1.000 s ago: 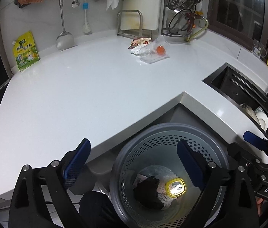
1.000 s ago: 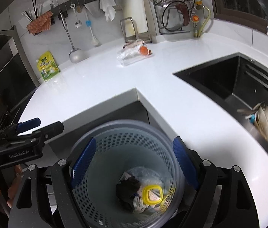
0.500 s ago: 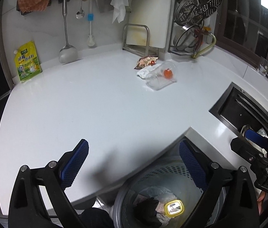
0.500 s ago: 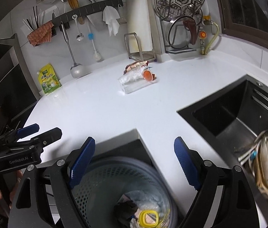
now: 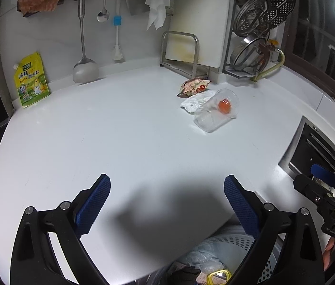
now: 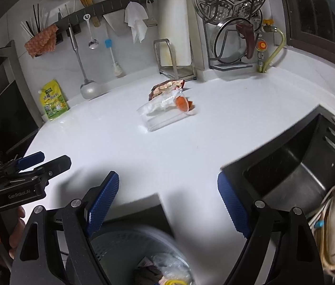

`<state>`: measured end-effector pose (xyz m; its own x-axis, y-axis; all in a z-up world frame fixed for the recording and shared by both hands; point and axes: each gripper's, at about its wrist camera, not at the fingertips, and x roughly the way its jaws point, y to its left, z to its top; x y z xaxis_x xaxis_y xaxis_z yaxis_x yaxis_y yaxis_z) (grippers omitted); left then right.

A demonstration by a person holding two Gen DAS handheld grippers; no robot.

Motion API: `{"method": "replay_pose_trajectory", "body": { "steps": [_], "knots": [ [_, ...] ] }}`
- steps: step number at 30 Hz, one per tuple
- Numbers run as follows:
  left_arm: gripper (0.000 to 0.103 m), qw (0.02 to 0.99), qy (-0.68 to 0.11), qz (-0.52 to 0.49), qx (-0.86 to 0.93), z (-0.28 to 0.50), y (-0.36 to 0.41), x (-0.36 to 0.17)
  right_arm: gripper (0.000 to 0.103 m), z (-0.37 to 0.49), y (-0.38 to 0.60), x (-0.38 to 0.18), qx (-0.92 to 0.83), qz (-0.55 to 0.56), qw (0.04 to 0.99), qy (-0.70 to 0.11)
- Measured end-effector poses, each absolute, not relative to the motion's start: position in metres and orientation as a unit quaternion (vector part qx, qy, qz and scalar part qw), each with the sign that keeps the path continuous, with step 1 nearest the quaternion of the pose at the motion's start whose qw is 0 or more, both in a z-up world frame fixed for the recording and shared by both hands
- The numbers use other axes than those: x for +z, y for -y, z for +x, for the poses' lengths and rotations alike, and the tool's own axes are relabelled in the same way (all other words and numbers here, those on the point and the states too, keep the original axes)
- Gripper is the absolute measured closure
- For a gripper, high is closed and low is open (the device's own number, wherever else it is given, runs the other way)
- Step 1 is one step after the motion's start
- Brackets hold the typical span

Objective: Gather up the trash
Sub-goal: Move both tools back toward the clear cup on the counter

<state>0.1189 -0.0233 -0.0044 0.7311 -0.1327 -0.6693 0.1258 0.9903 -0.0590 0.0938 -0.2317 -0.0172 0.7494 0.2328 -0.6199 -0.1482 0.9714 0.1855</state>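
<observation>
Left wrist view: the perforated grey plastic bin (image 5: 236, 249) below the counter edge already holds some trash. Both the left gripper (image 5: 165, 204) and right gripper (image 6: 167, 204) are spread wide, empty. A clear plastic cup (image 5: 216, 110), white wrapper (image 5: 194, 101) and printed snack packet (image 5: 192, 86) lie far back on the white countertop (image 5: 96, 137), uncollected.

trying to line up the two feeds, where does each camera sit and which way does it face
Left wrist: on the left tongs, above the counter edge, facing the back wall; own open blue pads and the right tongs at right show.
Right wrist: on the right tongs, same heading, sink at right; own open pads, the left tongs and a thumb show.
Shared: cup, wrapper, bin.
</observation>
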Motion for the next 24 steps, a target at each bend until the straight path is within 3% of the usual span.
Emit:
{"method": "replay_pose_trajectory", "body": {
  "steps": [24],
  "knots": [
    [0.007, 0.917, -0.386, -0.001, -0.103, 0.235, 0.085, -0.023, 0.022, 0.213, 0.294, -0.028, 0.074, 0.097, 0.931, -0.345]
  ]
}}
